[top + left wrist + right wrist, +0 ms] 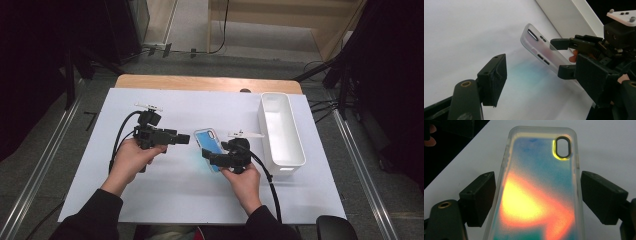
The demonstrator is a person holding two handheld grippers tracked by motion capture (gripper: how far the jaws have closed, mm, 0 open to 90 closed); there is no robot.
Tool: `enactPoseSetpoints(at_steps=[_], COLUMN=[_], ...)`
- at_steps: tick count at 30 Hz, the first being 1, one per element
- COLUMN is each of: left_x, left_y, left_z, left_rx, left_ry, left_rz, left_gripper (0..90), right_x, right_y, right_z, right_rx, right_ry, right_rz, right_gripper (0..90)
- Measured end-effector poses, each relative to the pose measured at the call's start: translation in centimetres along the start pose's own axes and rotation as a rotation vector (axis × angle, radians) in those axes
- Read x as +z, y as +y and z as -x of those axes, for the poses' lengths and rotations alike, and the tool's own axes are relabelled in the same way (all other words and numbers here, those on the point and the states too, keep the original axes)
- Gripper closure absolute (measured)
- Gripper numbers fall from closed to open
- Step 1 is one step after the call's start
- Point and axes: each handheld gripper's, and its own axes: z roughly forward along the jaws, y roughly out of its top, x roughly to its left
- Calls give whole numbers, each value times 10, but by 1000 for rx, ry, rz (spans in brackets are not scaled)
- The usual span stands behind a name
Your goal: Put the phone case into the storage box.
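Phone case: soft translucent shell, rounded corners, oblong camera cutout near top, back printed in blue fading to yellow-orange. Frosted side edge with small button slots seen in left gripper view. In high view blue rectangle, raised off the white sheet, tilted, near table centre.

Gripped at its lower end by right gripper; jaws partly closed, black blocky pads sitting on the two long edges in right gripper view, case standing up between them. Same gripper seen from the side in left gripper view, one jaw above and one below the case. Orange fingertip showing behind it.

Left gripper: to the left of the case, pointing at it, close but apart. Jaws parted and holding nothing; in left gripper view one matte black rectangular pad at lower left, nothing against it.

White bin: long, narrow, smooth plastic, rounded rim, just right of the right gripper, lying lengthwise.

White sheet: flat, matte, covering most of the table; light wood strip showing at far edge. Faint blue tint on sheet under the case.

Person's hands in dark sleeves, one on each gripper; black cables trailing back.
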Motion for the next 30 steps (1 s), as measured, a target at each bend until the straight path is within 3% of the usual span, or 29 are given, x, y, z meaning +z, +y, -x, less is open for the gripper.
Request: enactPoseSetpoints(at_steps=[7, 18, 30], left_x=[3, 8, 17], left_y=[4, 18, 20], left_z=[-1, 0, 0], left_rx=[4, -3, -31], left_ry=[25, 42, 67], left_rz=[-6, -10, -11], left_gripper=[257, 259, 282], right_x=[4, 9, 19], right_y=[-2, -8, -13], right_z=[-3, -6, -16], right_rx=[2, 64, 116], right_ry=[5, 18, 27], right_rz=[21, 75, 122], right_gripper=[144, 144, 144])
